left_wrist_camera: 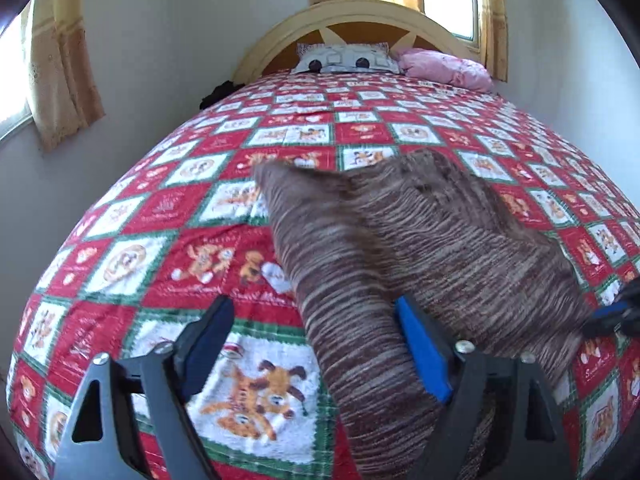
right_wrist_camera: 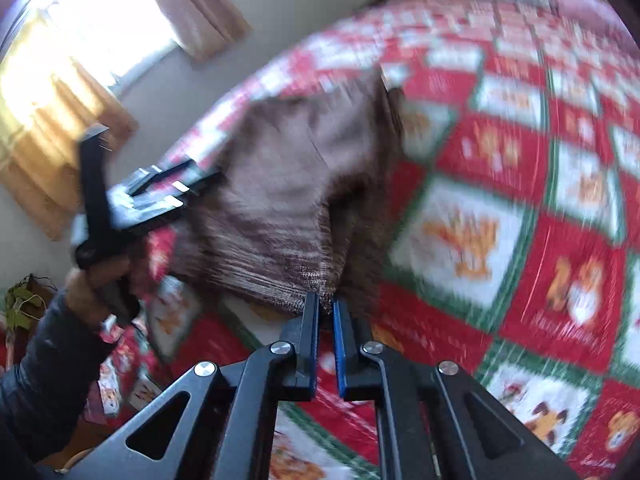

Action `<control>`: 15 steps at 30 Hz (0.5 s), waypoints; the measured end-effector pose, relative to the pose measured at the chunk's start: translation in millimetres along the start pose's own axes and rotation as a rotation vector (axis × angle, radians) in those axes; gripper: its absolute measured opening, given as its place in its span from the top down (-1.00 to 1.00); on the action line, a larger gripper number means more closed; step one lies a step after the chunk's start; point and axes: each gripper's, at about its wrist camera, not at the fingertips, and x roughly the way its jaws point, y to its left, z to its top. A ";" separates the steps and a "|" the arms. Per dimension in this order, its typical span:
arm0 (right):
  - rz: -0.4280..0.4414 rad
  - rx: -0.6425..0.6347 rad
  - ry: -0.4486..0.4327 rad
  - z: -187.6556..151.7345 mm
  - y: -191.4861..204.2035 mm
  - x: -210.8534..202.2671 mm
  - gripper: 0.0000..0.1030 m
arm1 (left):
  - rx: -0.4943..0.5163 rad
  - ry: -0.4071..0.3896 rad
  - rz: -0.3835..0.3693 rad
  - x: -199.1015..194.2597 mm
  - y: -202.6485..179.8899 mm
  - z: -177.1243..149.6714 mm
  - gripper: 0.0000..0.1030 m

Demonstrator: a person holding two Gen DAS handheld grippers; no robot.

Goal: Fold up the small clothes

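Left gripper (left_wrist_camera: 316, 328) gapes wide around the brown striped garment (left_wrist_camera: 420, 240), whose six-o'clock hem the narrow right gripper (right_wrist_camera: 326, 304) pinches above the bedspread (left_wrist_camera: 160, 240).

Black gripper (right_wrist_camera: 326, 308) linkages, silver screws, blue pads (left_wrist_camera: 420, 344); dark sleeve (right_wrist_camera: 44, 364)

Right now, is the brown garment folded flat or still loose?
Loose: the brown garment hangs rumpled above the bedspread, one edge pinched by the right gripper.

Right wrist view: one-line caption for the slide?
Right gripper pinches the brown striped garment's hem above the red patchwork bedspread.
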 end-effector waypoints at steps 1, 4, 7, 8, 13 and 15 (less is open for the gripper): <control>-0.001 0.015 0.008 -3.0 -5.0 7.4 0.89 | -0.003 0.000 0.002 1.4 -0.5 -1.5 -0.73; 0.003 0.008 -0.003 -2.0 -2.3 -0.5 0.88 | -0.015 -0.010 0.000 -4.2 0.0 -2.2 -0.73; -0.107 -0.075 -0.059 1.4 18.3 -22.1 0.81 | -0.009 -0.040 -0.002 -17.2 0.9 -1.4 -0.73; -0.148 -0.104 -0.088 3.9 25.6 -27.9 0.79 | -0.004 -0.054 0.001 -20.9 1.4 -0.6 -0.73; -0.070 -0.176 -0.223 36.7 56.6 -35.0 -0.13 | -0.015 -0.036 0.037 -15.4 3.3 2.4 -0.74; -0.032 -0.167 -0.224 45.8 62.0 -24.3 -0.12 | -0.023 -0.023 0.040 -11.5 2.3 2.2 -0.74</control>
